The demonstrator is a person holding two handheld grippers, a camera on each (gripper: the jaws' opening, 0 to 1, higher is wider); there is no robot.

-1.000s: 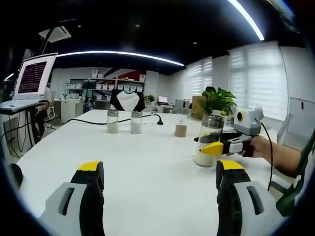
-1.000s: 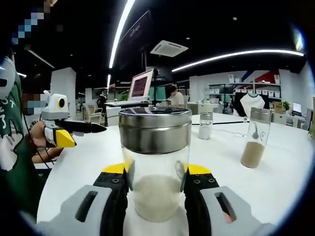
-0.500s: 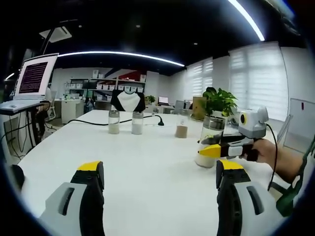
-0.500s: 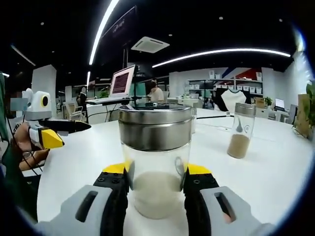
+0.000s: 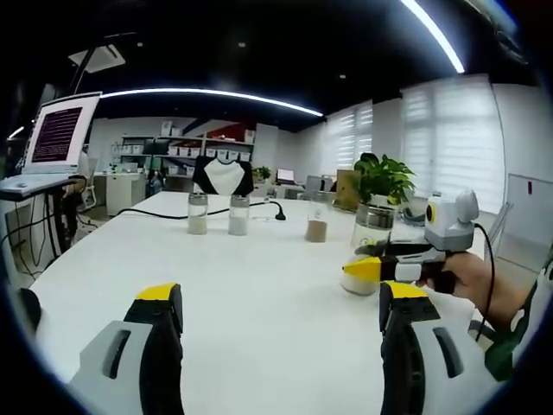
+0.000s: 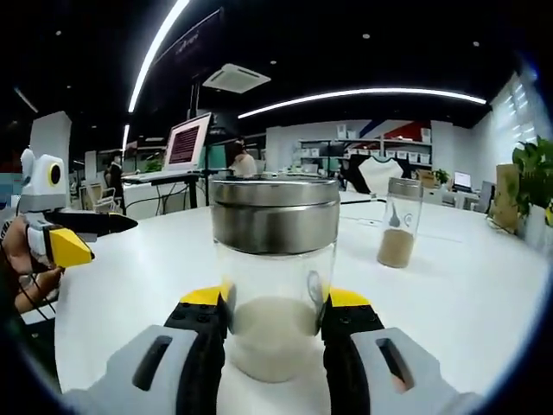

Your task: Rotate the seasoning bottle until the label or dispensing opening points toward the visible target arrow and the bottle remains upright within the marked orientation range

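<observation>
Jaws of the right gripper [image 6: 276, 316] are clenched on the seasoning bottle [image 6: 274, 268], one yellow-tipped jaw pressed to each side of its glass wall low down, where pale powder fills the bottom. Its brushed metal lid is on, and the bottle stands upright on the white table [image 6: 467, 294].

In the right gripper view, a second bottle with brown powder [image 6: 399, 222] stands at 2 o'clock from the held one, well apart. At 9 o'clock the left gripper [image 6: 86, 232] comes into view, held in a hand [image 6: 19, 259].

In the left gripper view, the left gripper [image 5: 281, 303] hangs above bare table with its jaws released and wide apart, nothing between them. At 3 o'clock the right gripper [image 5: 367, 259] grasps the seasoning bottle [image 5: 366, 251], just in front of a potted plant [image 5: 383, 177]. Toward 12 o'clock two small bottles [image 5: 214, 213] stand side by side, a black cable [image 5: 173, 213] trails past them, and the brown-powder bottle [image 5: 316, 221] stands to their right. A laptop [image 5: 54, 138] glows at 10 o'clock.
</observation>
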